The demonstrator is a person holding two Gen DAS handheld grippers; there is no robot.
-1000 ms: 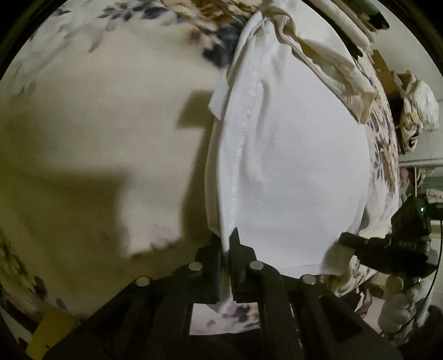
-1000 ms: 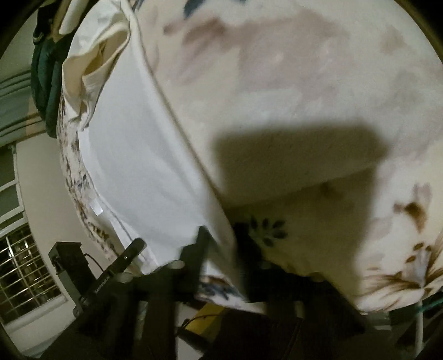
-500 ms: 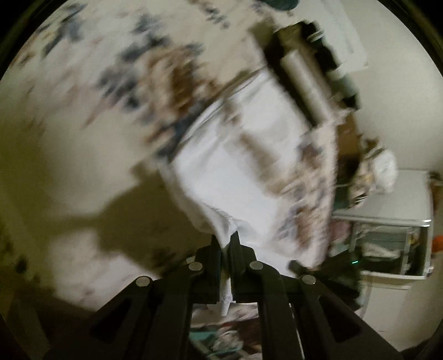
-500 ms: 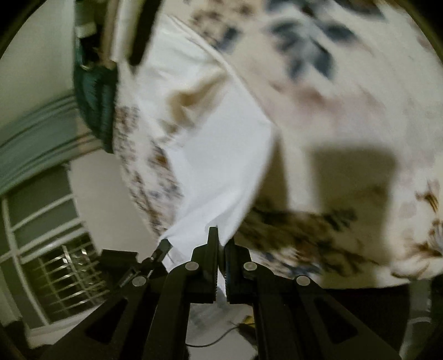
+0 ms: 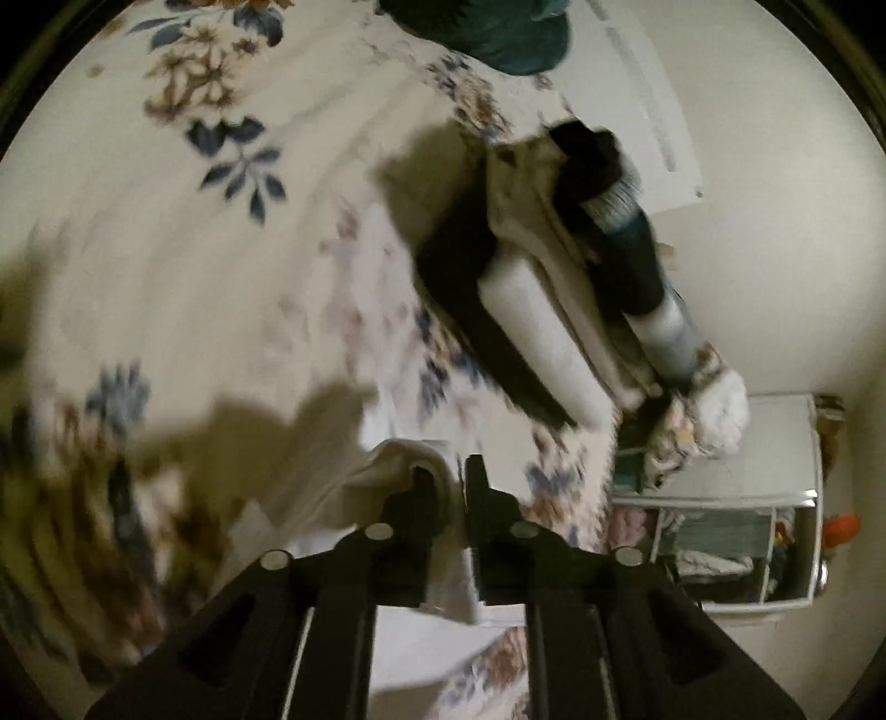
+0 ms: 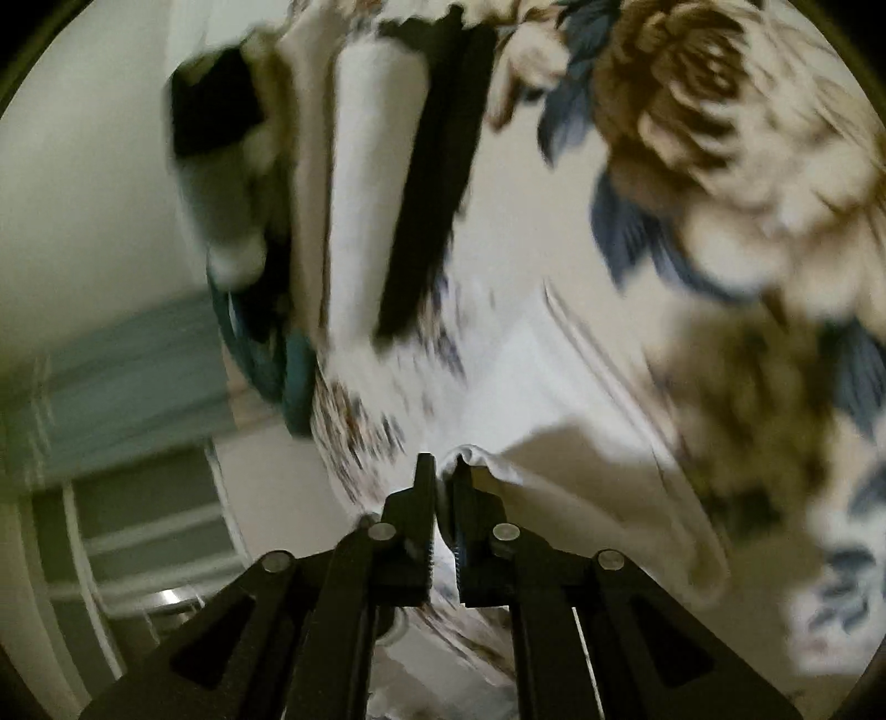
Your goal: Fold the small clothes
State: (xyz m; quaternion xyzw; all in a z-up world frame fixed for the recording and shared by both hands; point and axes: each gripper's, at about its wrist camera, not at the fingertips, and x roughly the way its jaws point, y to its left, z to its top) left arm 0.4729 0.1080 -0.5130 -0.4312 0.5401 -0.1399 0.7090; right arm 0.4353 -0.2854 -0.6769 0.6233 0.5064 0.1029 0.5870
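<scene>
A white garment (image 5: 387, 487) hangs bunched from my left gripper (image 5: 449, 476), which is shut on its folded edge above the floral bedsheet (image 5: 194, 249). In the right wrist view the same white garment (image 6: 581, 487) drapes to the right of my right gripper (image 6: 443, 471), which is shut on its edge. Both views are motion-blurred. Most of the garment is hidden below the grippers.
A stack of folded clothes, white, cream and black (image 5: 570, 288), lies at the bed's far edge; it also shows in the right wrist view (image 6: 365, 183). A dark green item (image 5: 498, 33) lies beyond. A white shelf unit (image 5: 720, 543) stands beside the bed.
Both grippers have lifted the garment's near edge off the sheet and carried it toward the far side of the bed. The flat white cloth no longer fills either view.
</scene>
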